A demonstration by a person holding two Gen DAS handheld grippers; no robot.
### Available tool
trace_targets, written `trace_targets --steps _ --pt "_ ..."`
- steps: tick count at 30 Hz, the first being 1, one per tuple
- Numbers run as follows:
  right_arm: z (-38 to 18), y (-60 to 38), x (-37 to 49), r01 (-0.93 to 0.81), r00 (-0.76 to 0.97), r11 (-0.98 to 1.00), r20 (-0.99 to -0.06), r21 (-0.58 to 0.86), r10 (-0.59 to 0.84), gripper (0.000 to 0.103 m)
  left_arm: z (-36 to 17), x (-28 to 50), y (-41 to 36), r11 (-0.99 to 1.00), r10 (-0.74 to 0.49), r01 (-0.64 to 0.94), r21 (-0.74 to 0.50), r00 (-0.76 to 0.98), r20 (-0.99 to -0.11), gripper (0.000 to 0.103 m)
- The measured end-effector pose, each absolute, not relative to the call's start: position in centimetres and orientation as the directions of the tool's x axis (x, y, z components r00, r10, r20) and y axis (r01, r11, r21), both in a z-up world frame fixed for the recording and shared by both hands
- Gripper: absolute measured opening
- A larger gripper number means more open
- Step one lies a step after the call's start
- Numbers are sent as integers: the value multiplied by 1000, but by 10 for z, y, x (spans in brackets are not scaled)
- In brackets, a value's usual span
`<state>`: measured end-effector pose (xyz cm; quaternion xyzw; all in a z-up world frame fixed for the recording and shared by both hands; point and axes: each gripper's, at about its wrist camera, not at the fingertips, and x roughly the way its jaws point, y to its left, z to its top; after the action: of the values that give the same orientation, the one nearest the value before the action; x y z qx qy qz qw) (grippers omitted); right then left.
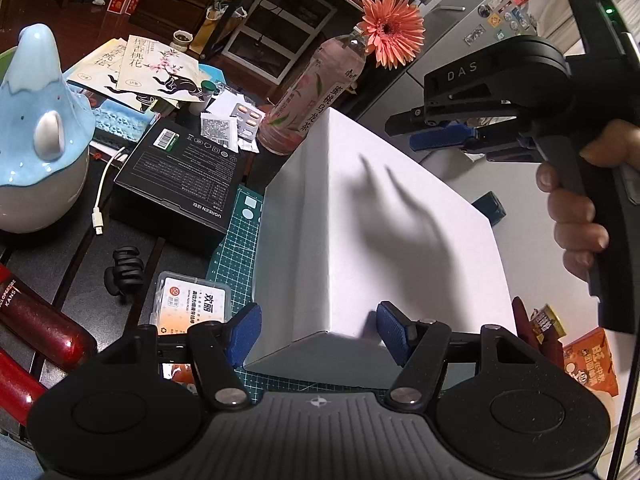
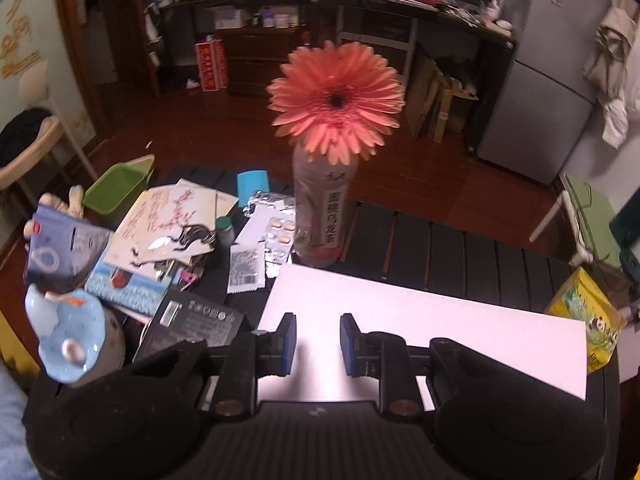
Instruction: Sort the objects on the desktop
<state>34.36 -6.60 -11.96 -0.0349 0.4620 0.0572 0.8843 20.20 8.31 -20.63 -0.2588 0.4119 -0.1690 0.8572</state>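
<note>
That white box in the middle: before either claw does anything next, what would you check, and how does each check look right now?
1. Left gripper open, astride the white box corner: ok.
2. Right gripper open above the box top: ok.
3. Both empty: ok.
4. Flower bottle just behind the box, could tip: not ok.
5. Black carton close to the box's side: not ok.
6. Box weight or contents: cannot tell.

Home living room: fridge far right, wood floor, cluttered shelves, flower in a drink bottle.
</note>
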Motion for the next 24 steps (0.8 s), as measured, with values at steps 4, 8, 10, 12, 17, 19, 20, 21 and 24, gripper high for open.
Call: trace_targets --steps 4,8,10,12,17,19,20,21,24 --pt "-122 -67 350 -119 568 993 -822 -16 55 22 -207 203 83 806 -506 76 -587 602 -618 65" --pt "-127 -61 356 -136 566 990 -823 -32 51 13 -207 202 83 805 -507 76 -588 603 -616 65" --pt "-130 -56 358 -141 575 988 -817 -57 35 11 -207 202 83 804 -508 76 -589 602 -616 65" --pt "-133 -53 362 -135 581 989 -814 -62 28 9 -207 203 83 803 -510 76 -591 601 -616 65" --pt "-142 -48 371 -109 576 993 -817 -43 28 8 -208 203 85 799 -514 75 -597 599 -614 65" --pt "-144 -46 374 -107 574 993 -819 -43 26 8 -209 204 85 798 -516 74 -598 598 -613 65" --pt "-145 -45 375 -108 572 993 -820 -44 26 8 -209 204 85 797 -516 74 -599 598 -613 66" --pt "-146 -44 376 -110 570 993 -821 -44 26 8 -209 204 85 797 -516 74 -599 598 -613 66" --pt "-149 -42 379 -116 568 992 -823 -52 23 9 -209 205 85 795 -519 74 -602 598 -611 66"
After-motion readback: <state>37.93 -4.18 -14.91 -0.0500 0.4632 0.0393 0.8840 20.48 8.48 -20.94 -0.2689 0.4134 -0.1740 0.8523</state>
